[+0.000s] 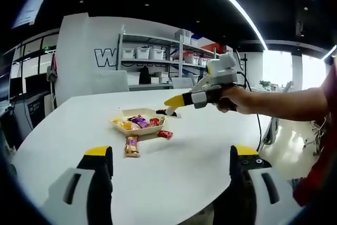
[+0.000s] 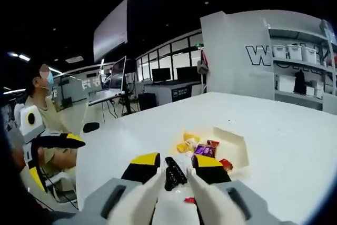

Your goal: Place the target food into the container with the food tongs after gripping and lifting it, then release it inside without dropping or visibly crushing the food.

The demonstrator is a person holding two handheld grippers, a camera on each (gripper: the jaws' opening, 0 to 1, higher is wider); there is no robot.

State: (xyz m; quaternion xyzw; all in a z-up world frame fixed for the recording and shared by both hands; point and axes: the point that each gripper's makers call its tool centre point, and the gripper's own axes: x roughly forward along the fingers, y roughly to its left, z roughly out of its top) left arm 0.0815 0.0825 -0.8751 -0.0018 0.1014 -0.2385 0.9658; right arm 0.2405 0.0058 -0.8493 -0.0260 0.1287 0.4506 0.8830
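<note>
A shallow beige container (image 1: 150, 113) sits mid-table with several wrapped snacks (image 1: 138, 123) inside. A brown snack bar (image 1: 131, 146) and a red packet (image 1: 165, 134) lie on the table just in front of it. My right gripper (image 1: 175, 100), held by a hand, is shut on black food tongs (image 1: 167, 112) whose tips hover at the container's far right rim. In the right gripper view the tongs (image 2: 174, 172) stick out between the jaws of that gripper (image 2: 176, 163), just short of the container (image 2: 237, 148). My left gripper (image 1: 171, 156) is open, held back near the table's edge.
The white table (image 1: 79, 125) is wide around the container. Shelves with bins (image 1: 158, 56) stand behind it. A person (image 2: 45, 109) sits at the left in the right gripper view, with the left gripper (image 2: 55, 156) in front of them. Desks with monitors (image 2: 163, 75) stand further back.
</note>
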